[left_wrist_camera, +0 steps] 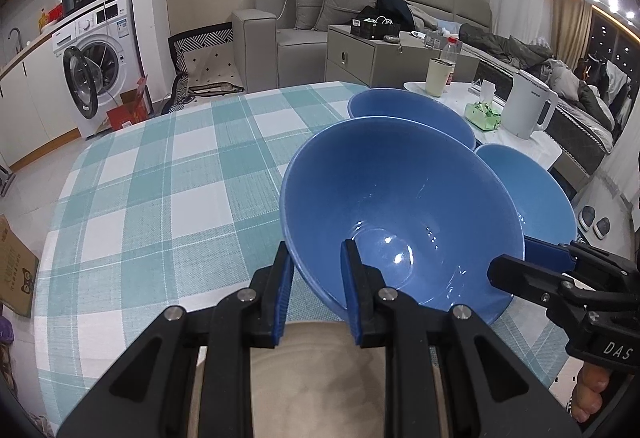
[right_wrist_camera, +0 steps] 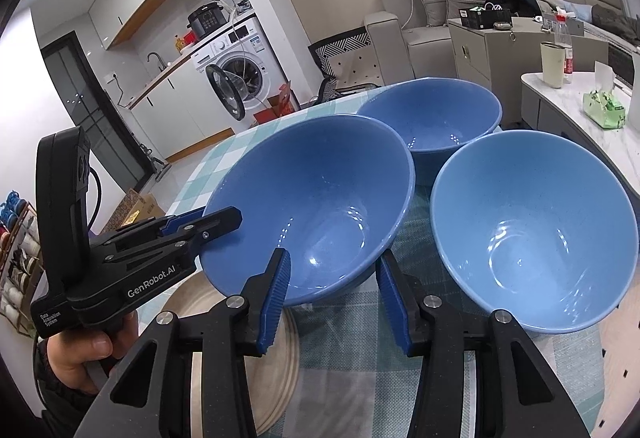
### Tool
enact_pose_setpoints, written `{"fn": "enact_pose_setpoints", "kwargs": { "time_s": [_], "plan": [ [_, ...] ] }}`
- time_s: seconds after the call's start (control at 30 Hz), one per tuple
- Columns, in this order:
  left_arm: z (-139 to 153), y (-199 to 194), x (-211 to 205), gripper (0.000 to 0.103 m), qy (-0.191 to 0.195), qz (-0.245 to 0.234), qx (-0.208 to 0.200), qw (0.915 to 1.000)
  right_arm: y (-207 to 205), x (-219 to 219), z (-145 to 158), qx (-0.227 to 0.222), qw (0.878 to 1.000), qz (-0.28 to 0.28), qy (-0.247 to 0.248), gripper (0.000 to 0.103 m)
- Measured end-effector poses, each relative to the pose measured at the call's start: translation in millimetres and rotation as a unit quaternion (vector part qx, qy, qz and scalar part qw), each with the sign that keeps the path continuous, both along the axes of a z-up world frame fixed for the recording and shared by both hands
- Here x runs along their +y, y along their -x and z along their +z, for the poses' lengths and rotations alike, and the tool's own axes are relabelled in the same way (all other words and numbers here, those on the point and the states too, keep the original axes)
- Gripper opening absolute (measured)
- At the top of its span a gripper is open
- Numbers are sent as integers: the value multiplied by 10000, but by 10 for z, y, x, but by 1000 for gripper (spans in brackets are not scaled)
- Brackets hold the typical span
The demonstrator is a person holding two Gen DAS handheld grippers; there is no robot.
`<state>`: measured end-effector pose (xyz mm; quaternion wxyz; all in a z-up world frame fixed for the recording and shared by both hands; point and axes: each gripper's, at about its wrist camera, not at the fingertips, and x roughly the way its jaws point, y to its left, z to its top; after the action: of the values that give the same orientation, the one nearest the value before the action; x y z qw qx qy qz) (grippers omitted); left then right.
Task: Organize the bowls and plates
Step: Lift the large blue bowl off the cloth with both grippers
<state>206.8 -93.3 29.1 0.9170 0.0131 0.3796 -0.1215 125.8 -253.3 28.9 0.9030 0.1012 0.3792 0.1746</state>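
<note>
My left gripper [left_wrist_camera: 318, 286] is clamped on the near rim of the big blue bowl [left_wrist_camera: 400, 206], which sits tilted at the middle of my left view, above the checked worktop [left_wrist_camera: 160, 178]. My right gripper [right_wrist_camera: 332, 294] has its fingers apart around that bowl's rim at 6 o'clock; I cannot tell whether the pads touch it. A second bowl [right_wrist_camera: 532, 234] at 3 o'clock is cut off by a finger. The third bowl [right_wrist_camera: 432, 114] at 12 o'clock is partly hidden. A beige plate [right_wrist_camera: 224, 350] lies under my fingers, mostly covered.
</note>
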Motion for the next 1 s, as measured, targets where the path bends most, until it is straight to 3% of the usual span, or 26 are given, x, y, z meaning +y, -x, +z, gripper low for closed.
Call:
{"fn": "enact_pose_setpoints", "kwargs": {
  "time_s": [0.63,1.0],
  "plan": [
    [215,156,8,22,-50,2,-253,9997,147,-10,196,-284,9996,82,1,46],
    [93,70,-28,22,-62,-3,-72,10000,73,-13,122,-116,9999,59,82,46]
  ]
}}
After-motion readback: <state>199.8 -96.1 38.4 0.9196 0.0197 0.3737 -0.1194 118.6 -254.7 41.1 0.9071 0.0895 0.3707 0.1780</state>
